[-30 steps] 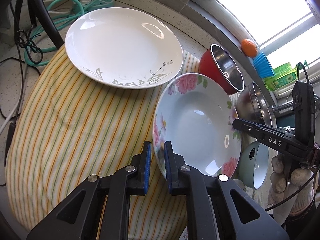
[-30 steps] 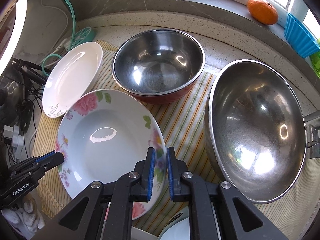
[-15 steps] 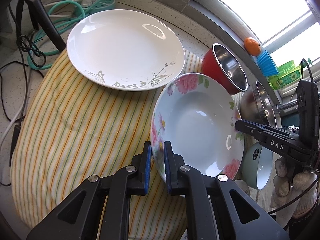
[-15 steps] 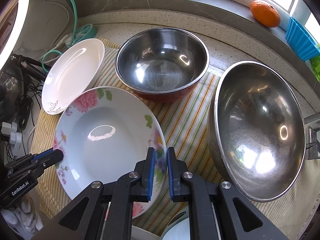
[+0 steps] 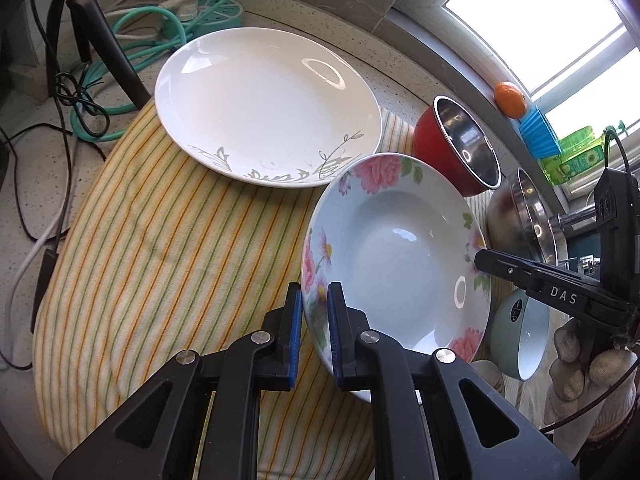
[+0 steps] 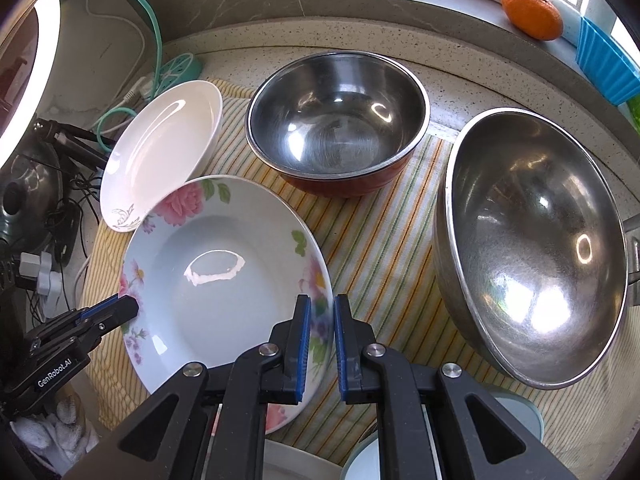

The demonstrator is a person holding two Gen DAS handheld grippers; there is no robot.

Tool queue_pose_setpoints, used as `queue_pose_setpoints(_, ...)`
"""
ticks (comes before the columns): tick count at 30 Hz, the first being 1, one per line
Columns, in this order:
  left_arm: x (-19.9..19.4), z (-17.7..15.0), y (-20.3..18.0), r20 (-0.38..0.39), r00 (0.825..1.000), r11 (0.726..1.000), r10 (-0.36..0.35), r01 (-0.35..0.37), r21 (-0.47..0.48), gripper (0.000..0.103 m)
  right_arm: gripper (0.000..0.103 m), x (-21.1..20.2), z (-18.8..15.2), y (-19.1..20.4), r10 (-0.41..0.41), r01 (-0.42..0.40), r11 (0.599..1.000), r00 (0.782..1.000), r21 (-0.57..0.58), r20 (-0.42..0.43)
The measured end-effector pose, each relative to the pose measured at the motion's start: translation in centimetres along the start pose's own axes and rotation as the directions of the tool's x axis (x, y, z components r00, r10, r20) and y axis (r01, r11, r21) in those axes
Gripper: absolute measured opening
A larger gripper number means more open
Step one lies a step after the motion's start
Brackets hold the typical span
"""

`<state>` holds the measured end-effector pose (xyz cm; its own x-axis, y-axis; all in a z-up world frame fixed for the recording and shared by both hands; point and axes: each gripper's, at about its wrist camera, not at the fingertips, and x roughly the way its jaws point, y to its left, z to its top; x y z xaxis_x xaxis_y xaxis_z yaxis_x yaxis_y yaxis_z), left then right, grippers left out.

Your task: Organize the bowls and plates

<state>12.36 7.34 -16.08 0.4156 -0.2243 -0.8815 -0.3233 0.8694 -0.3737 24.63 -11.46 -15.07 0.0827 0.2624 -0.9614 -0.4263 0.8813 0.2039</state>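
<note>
A floral plate (image 5: 400, 256) (image 6: 224, 280) is held lifted and tilted above the striped cloth. My left gripper (image 5: 314, 320) is shut on its near rim, and my right gripper (image 6: 318, 328) is shut on the opposite rim. A white plate (image 5: 264, 108) (image 6: 160, 152) with grey leaf print rests on the cloth beyond, its edge partly under the floral plate. A red bowl with a steel inside (image 5: 460, 152) (image 6: 336, 136) and a large steel bowl (image 6: 532, 240) (image 5: 524, 216) sit to the right.
The striped cloth (image 5: 160, 260) covers the counter. Cables and a teal hose (image 5: 120, 80) lie at the back left. A mint bowl (image 5: 520, 336) is near my right gripper. An orange (image 6: 532, 12) and blue cups (image 6: 604, 64) sit on the window sill.
The floral plate, held by both grippers, has risen and moved toward the white plate, now overlapping its edge. Both grippers stay shut on it.
</note>
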Motion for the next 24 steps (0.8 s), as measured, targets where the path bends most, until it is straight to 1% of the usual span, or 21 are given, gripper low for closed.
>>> queue_pose_setpoints(9,-0.4,-0.4,0.7,0.007,1.000,1.000,0.020,-0.020,0.003,0.010,0.010,-0.2,-0.2,0.5,0.041,-0.041,0.999,0.999,0.016,0.008)
queue_pose_setpoints(15,-1.0,-0.3,1.3,0.013,1.000,1.000,0.018,-0.017,-0.012,0.010,0.010,-0.5,-0.2,1.3,0.055,-0.056,0.998,0.998,0.015,0.017)
queue_pose_setpoints(24,-2.6,-0.3,1.5,0.039,0.999,1.000,0.018,-0.018,-0.007,0.010,0.010,-1.3,-0.5,1.9,0.074,-0.074,0.997,0.997,0.013,0.026)
